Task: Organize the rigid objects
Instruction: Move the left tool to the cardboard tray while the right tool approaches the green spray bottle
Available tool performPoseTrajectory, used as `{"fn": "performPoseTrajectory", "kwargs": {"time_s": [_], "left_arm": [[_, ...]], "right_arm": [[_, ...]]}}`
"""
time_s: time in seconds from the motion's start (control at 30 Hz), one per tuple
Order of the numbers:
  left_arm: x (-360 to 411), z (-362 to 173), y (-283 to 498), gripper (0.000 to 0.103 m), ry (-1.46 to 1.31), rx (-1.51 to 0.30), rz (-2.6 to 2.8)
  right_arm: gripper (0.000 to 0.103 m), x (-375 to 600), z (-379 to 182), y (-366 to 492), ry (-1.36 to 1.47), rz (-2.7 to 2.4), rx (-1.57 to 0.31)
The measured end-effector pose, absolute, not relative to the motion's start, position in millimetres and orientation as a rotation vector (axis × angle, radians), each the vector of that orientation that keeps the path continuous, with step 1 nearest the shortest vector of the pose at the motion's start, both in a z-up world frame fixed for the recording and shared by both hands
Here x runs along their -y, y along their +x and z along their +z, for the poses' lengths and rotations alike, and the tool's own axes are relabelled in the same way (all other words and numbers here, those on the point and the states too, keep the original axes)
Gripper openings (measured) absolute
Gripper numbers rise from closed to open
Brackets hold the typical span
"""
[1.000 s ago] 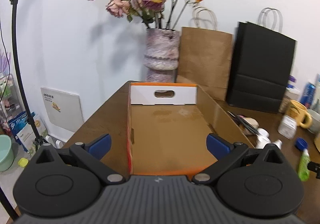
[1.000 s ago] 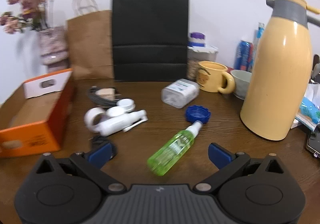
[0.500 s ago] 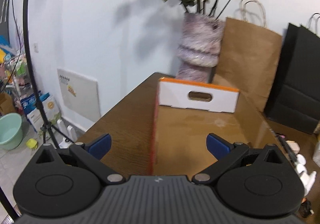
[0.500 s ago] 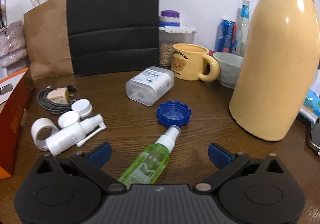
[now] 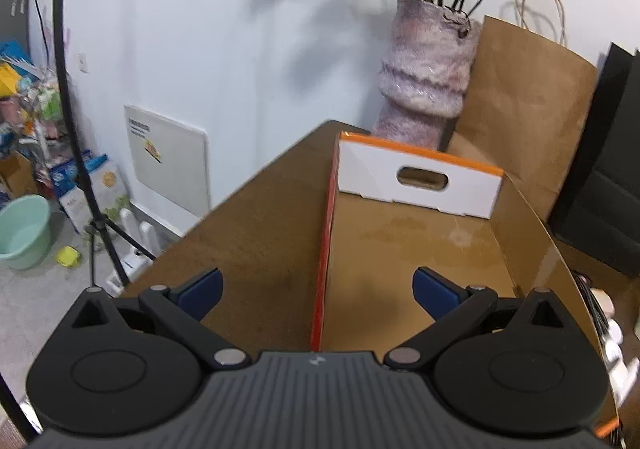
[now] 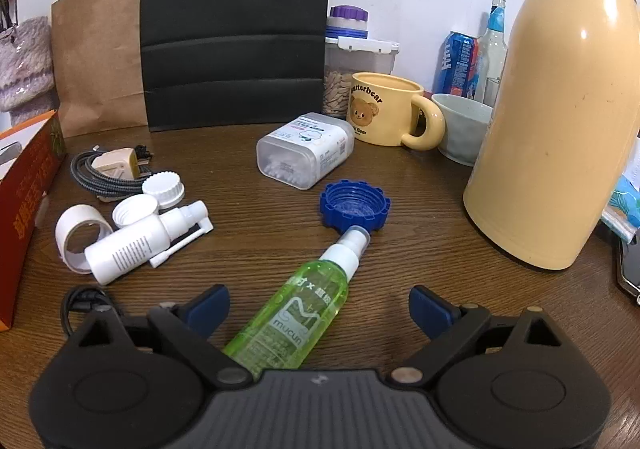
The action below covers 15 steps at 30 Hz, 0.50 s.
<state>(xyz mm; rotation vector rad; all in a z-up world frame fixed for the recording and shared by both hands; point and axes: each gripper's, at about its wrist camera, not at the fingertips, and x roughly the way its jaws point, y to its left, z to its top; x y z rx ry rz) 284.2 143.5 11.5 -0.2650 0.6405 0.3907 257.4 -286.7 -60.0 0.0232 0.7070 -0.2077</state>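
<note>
A green spray bottle (image 6: 308,313) lies on the wooden table, its nozzle touching a blue cap (image 6: 354,205). My right gripper (image 6: 320,305) straddles the bottle's body; its jaws are closing, and the pads stand clear of the bottle. To the left lie a white spray bottle (image 6: 132,245), a white tape ring (image 6: 76,237), two white caps (image 6: 134,209) and a charger with cable (image 6: 114,169). A clear swab box (image 6: 306,155) lies further back. My left gripper (image 5: 318,289) is open over the left wall of the empty cardboard box (image 5: 360,177).
A tall yellow thermos (image 6: 560,121) stands at the right, with a mug (image 6: 386,111) and bowl (image 6: 464,125) behind. A black bag (image 6: 236,29), a brown paper bag (image 6: 100,57) and a flower vase (image 5: 426,65) line the wall. The table edge drops off left of the box.
My right gripper moved forward and down over the green bottle, which now lies between its jaws. My left gripper swung left, from centred over the box to over its left wall.
</note>
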Motion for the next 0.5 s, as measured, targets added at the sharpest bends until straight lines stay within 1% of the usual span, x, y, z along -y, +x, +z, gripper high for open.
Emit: {"fn": "performPoseTrajectory", "kwargs": {"time_s": [0.1,0.13,0.17,0.2,0.23,0.27,0.3,0.33,0.37,0.4,0.43,0.47,0.5], "left_arm": [[-141,11,297,0.103,-0.271,-0.686,0.422],[-141,8,299,0.102,-0.271,-0.704,0.411],[-141,5,300,0.097,-0.269,-0.720,0.402],[-141,2,302,0.094,-0.272,-0.733,0.398],[-142,-1,303,0.087,-0.283,-0.743,0.395],[-143,-3,303,0.077,-0.287,-0.751,0.394],[-144,-6,304,0.071,-0.289,-0.764,0.393],[-144,-8,304,0.065,-0.292,-0.772,0.394],[-144,-11,304,0.057,-0.299,-0.779,0.395],[-144,-13,304,0.053,-0.302,-0.784,0.397],[-143,-14,304,0.046,-0.298,-0.788,0.397],[-143,-15,305,0.042,-0.295,-0.790,0.396],[-142,-16,305,0.040,-0.294,-0.791,0.395]], "right_arm": [[0.096,287,-60,257,0.023,-0.210,-0.705],[0.096,288,-60,257,0.023,-0.211,-0.706],[0.095,288,-60,257,0.024,-0.210,-0.709],[0.091,288,-61,258,0.026,-0.209,-0.711],[0.087,288,-62,258,0.028,-0.207,-0.716],[0.081,289,-62,259,0.030,-0.205,-0.722],[0.077,289,-63,259,0.031,-0.201,-0.729],[0.075,289,-64,258,0.036,-0.188,-0.732],[0.067,289,-64,257,0.040,-0.175,-0.737],[0.061,288,-63,256,0.044,-0.166,-0.735],[0.057,288,-63,254,0.049,-0.157,-0.735],[0.046,288,-62,253,0.054,-0.149,-0.733],[0.039,287,-62,251,0.060,-0.142,-0.731]]}}
